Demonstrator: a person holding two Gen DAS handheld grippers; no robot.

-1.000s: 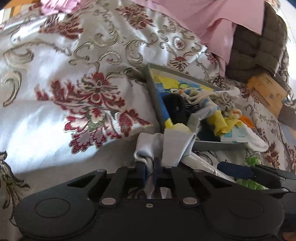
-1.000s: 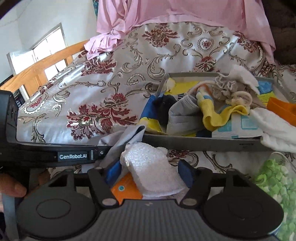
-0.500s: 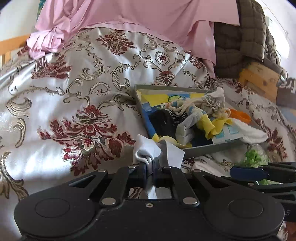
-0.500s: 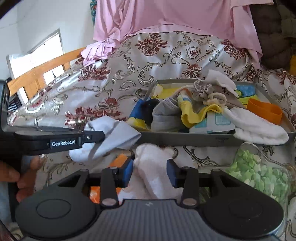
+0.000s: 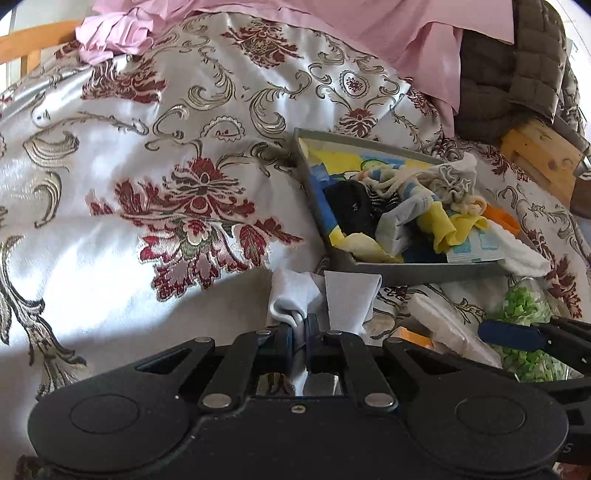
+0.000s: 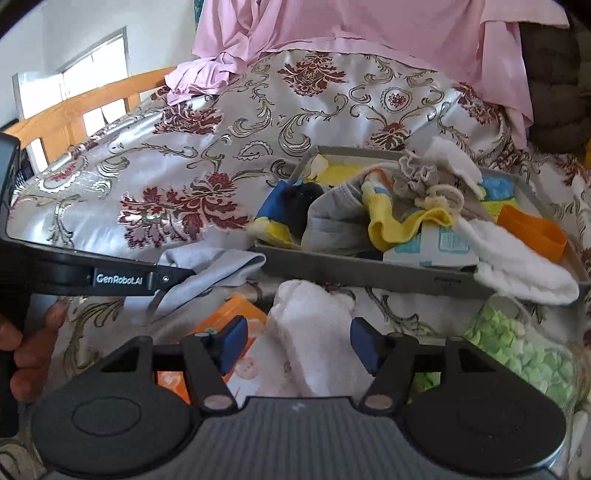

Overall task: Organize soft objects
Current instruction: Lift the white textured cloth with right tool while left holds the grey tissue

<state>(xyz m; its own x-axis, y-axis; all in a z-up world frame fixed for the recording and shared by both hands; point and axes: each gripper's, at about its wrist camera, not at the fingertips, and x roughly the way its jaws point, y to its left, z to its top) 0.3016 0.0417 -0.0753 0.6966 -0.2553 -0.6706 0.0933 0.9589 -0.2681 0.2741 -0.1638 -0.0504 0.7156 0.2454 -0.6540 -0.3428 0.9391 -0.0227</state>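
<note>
Two hand-held grippers are in our hands. Our left hand-held gripper [image 5: 300, 330] is clamped tight on a pale grey sock [image 5: 334, 299], held just short of the grey tray [image 5: 424, 275] of socks ahead. Our right hand-held gripper [image 6: 295, 341] stands wide apart, a fluffy white sock [image 6: 314, 332] lying between its fingers, ungripped.

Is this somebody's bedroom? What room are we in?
Probably a bedroom. A shiny flowered bedspread covers what looks like a bed, with a wooden bed frame at its edge and pink clothes draped behind. A gray tray of socks sits on top.
</note>
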